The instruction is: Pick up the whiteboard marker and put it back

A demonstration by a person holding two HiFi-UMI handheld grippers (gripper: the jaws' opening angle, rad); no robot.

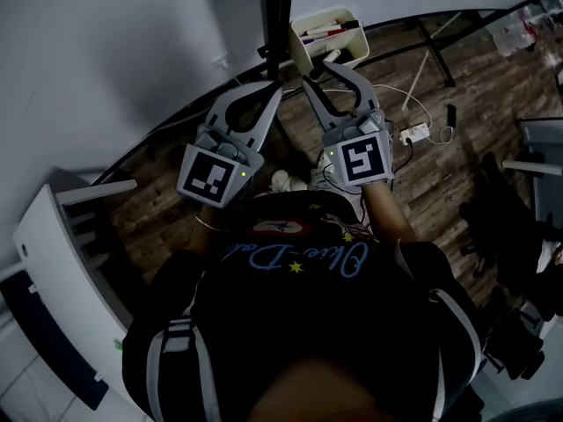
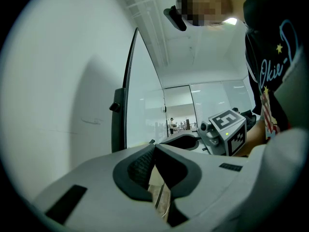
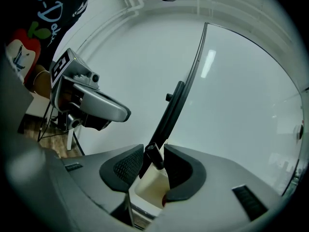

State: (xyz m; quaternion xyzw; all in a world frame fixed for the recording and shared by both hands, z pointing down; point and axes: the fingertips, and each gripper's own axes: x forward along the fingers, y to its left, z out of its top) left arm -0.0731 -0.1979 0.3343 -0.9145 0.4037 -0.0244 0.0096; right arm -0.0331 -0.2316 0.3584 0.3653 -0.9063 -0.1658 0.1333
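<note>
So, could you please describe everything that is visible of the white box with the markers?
The white box looks like smooth plastic: rectangular, open-topped, with rounded corners. It sits upright at the lower edge of the whiteboard, beside the dark post; its mounting is hidden. Several markers lie inside, red and dark parts showing. The open right gripper is at its near side, with a dark marker end between its pads, above the box.
</note>
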